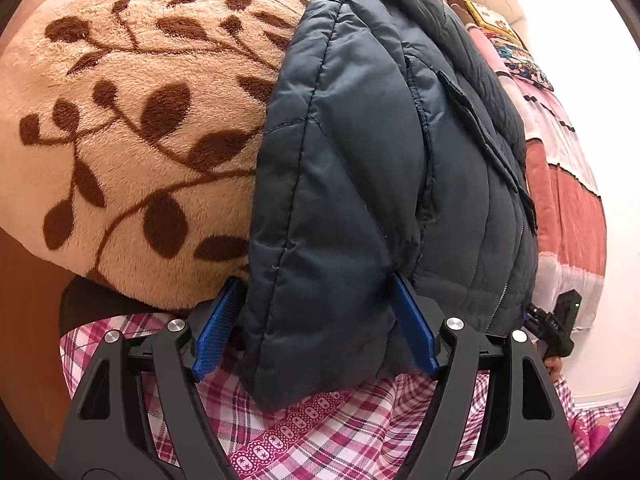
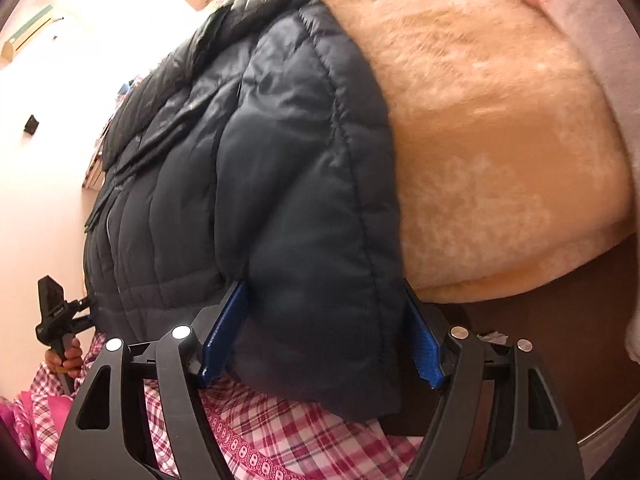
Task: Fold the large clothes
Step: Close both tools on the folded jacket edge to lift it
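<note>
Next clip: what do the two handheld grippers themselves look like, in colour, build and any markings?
Both match. The left gripper and right gripper have black plastic linkage arms with triangular cut-outs and round silver pivot pins. Their fingers are flat blue pads with a ribbed face. Seen from the left camera, the right gripper's black handle unit shows a small green light. No cables or sleeves are visible.

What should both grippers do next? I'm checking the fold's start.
Probably close both. The left gripper and right gripper each straddle a bottom corner of the dark puffer jacket on the tan blanket, blue pads either side of it, apparently not yet pinching.
</note>
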Demonstrator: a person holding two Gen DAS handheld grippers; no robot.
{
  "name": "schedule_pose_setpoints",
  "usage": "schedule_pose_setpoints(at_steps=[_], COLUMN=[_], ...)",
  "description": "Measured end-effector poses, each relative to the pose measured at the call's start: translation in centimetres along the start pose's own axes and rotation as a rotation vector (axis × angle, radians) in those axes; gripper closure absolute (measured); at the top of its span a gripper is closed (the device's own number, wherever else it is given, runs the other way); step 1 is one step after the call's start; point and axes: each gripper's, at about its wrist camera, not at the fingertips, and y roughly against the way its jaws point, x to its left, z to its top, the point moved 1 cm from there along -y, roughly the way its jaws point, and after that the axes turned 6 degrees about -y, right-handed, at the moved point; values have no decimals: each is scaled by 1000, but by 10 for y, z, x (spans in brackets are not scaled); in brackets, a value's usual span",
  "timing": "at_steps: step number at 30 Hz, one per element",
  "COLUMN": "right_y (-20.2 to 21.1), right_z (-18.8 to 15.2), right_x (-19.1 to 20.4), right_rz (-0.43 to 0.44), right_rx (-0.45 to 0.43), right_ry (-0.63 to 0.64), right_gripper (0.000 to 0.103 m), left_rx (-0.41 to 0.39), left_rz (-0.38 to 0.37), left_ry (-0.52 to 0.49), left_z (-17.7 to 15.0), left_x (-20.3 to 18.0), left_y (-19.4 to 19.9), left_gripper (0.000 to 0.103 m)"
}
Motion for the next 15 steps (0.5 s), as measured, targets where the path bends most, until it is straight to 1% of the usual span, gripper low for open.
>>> schedule_pose_setpoints(at_steps=[2, 4, 5, 6, 7, 8, 9, 10, 12, 15], right_y=[-5, -7, -7, -7, -6, -4, -1, 4, 11, 24], right_z=[-1, -1, -2, -2, -3, -4, -4, -5, -6, -5], right_x=[-2, -8, -9, -11, -12, -12, -13, -13, -11, -4], right_rz=[14, 49, 67, 92, 109, 133, 154, 172, 179, 192], right_rx=[6, 19, 24, 30, 32, 33, 31, 26, 11, -21], right_ry=[-4, -33, -44, -55, -59, -62, -62, -58, -47, -47], right_gripper=[34, 42, 45, 53, 62, 66, 75, 82, 87, 91], left_rx=[-6, -9, -11, -13, -19, -27, -39, -46, -66, -111], left_rz=[-8, -21, -46, -64, -85, -108, -121, -123, -121, -124], left_ry=[-2, -5, 0, 3, 5, 2, -3, -8, -23, -37], left_z=[0, -3, -4, -6, -7, -7, -8, -9, -9, -8], left_x=[1, 7, 9, 13, 14, 12, 10, 8, 2, -10], left_y=[2, 5, 6, 9, 11, 13, 16, 19, 27, 45], left_gripper=[31, 40, 49, 56, 67, 81, 87, 89, 92, 94])
